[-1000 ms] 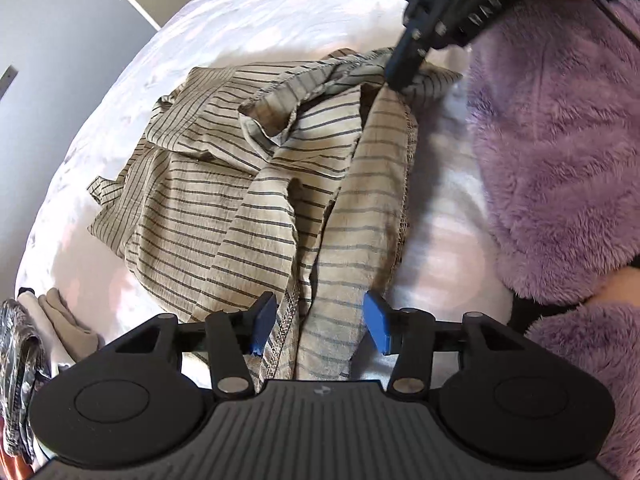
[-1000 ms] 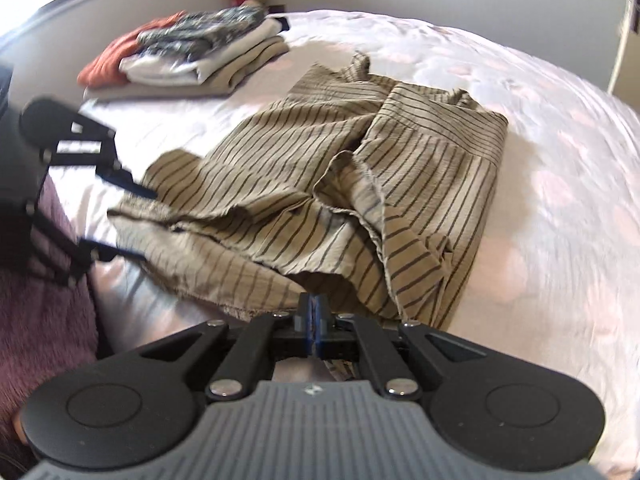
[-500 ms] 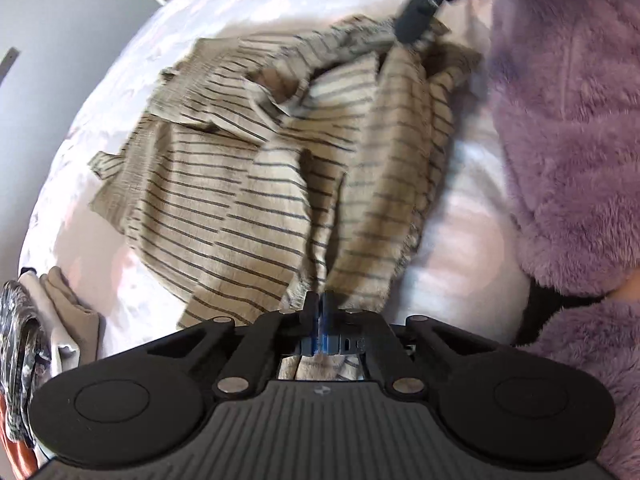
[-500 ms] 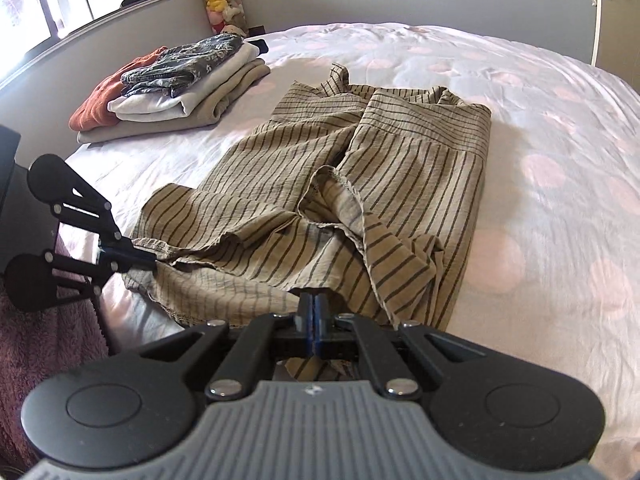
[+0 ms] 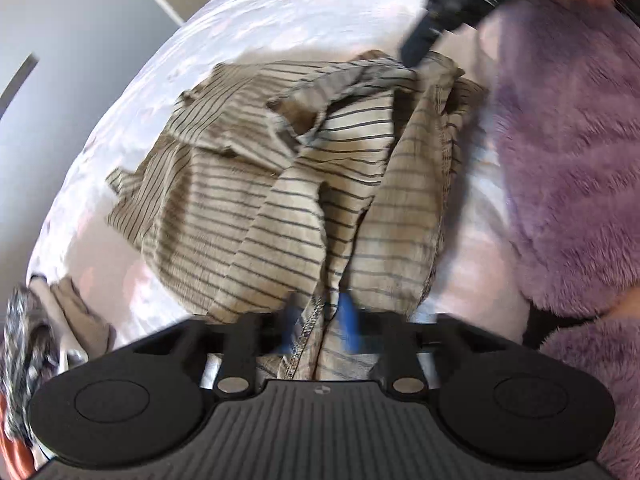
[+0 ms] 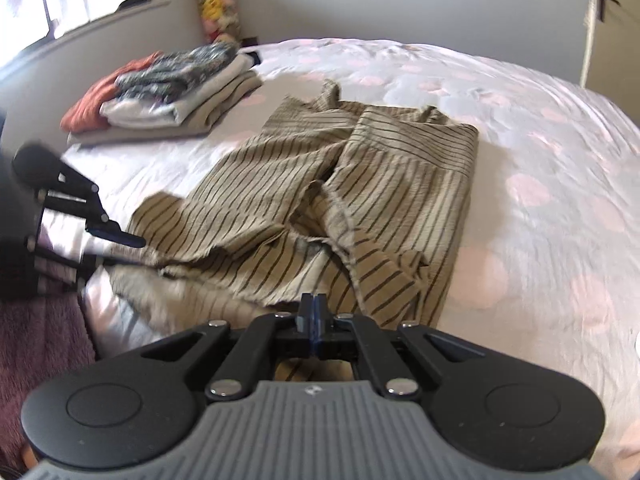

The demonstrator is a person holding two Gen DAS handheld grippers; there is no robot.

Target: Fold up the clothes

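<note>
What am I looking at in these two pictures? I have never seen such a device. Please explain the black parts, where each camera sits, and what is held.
There is no robot here. A person in a fluffy purple sleeve holds one two-finger gripper in each hand. Each picture comes from a camera on one gripper, looking along its fingers.

On the bed lie a striped garment and a pile of folded clothes. The right gripper is shut on the garment's edge. The left gripper has cloth between its blurred pads, so its grip is unclear.
</note>
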